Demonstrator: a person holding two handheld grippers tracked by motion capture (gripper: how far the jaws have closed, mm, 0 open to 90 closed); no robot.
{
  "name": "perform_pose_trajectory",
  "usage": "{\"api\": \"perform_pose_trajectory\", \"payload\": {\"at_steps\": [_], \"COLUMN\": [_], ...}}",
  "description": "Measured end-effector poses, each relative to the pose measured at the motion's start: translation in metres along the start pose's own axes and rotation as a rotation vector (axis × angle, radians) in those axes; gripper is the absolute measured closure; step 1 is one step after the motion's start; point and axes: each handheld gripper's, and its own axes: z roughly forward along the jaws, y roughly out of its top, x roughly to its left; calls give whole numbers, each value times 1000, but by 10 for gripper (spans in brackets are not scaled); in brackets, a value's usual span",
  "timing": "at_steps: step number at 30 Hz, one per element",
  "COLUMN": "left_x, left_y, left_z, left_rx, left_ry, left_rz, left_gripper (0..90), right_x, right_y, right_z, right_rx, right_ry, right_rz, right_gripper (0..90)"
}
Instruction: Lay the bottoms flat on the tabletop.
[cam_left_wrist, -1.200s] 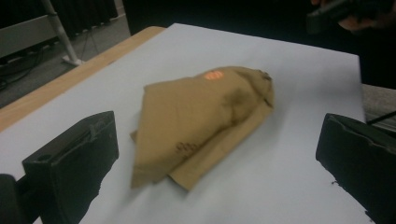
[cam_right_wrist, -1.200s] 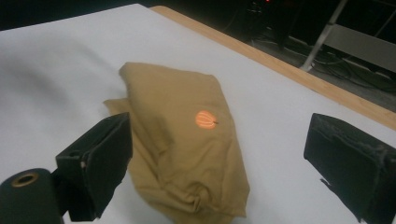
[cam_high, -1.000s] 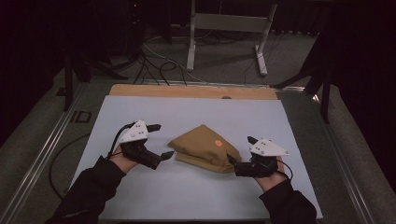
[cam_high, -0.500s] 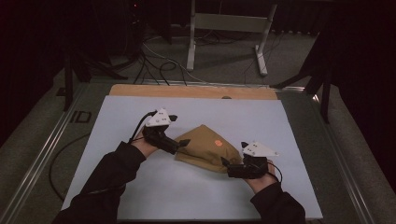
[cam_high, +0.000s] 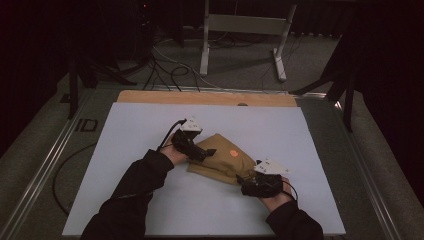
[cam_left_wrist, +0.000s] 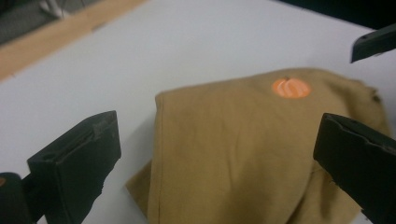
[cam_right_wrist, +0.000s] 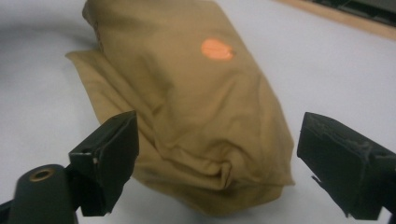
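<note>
Your left claw (cam_high: 207, 151) hangs wide open over the 9 o'clock end of the folded tan cloth (cam_high: 222, 159), gripping nothing; in the left gripper view the jaws straddle the cloth's folded edge (cam_left_wrist: 219, 154). The cloth, marked with an orange spot (cam_high: 233, 153), lies near the middle of the table (cam_high: 125, 130). At its 4 o'clock corner your right claw (cam_high: 241, 180) has just been closing slightly, yet stands wide with the bunched end (cam_right_wrist: 210, 140) between the jaws, not pinched. You appear to be at the reach-and-grasp step; next, lower and close both on fabric. The table is pale and bare, with a wooden strip (cam_high: 200, 97) at 12 o'clock, then cables (cam_high: 170, 70) and a metal stand (cam_high: 245, 30) on a dark floor.
</note>
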Motion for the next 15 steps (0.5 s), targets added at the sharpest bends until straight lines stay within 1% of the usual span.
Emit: {"api": "perform_pose_trajectory", "payload": {"at_steps": [1, 3, 5, 6, 7, 8, 9, 10, 11, 13, 14, 15], "left_x": [1, 2, 4, 5, 5, 6, 7, 7, 8, 8, 9, 8], "left_y": [-1, -2, -5, -6, -8, -9, -11, -12, -14, -16, -16, -16], "left_z": [2, 7, 10, 11, 12, 13, 15, 16, 18, 22, 24, 25], "left_rx": [10, 29, 48, 53, 55, 57, 60, 71, 77, 94, 100, 100], "left_ry": [-3, -8, -12, -19, -16, -20, -34, -34, -32, -40, -53, -53], "left_rz": [-5, -11, -15, -12, -14, -21, -27, -32, -28, -48, -64, -67], "left_gripper": [19, 20, 20, 20, 20, 20, 20, 20, 22, 42, 42, 42], "right_x": [0, -1, -3, -4, -5, -6, -7, -8, -9, -10, -10, -9], "right_y": [-1, -4, -8, -11, -14, -16, -18, -19, -20, -20, -20, -20], "right_z": [1, 0, -1, -1, -1, -1, 0, 0, 1, 4, 6, 7], "right_rx": [10, 24, 52, 67, 82, 91, 96, 103, 107, 112, 118, 121], "right_ry": [-11, -13, -22, -18, -17, -9, -4, 1, 6, 17, 16, 14], "right_rz": [-7, 4, 14, 21, 28, 37, 46, 55, 60, 72, 70, 66], "right_gripper": [137, 147, 151, 153, 157, 166, 172, 195, 208, 232, 255, 270]}}
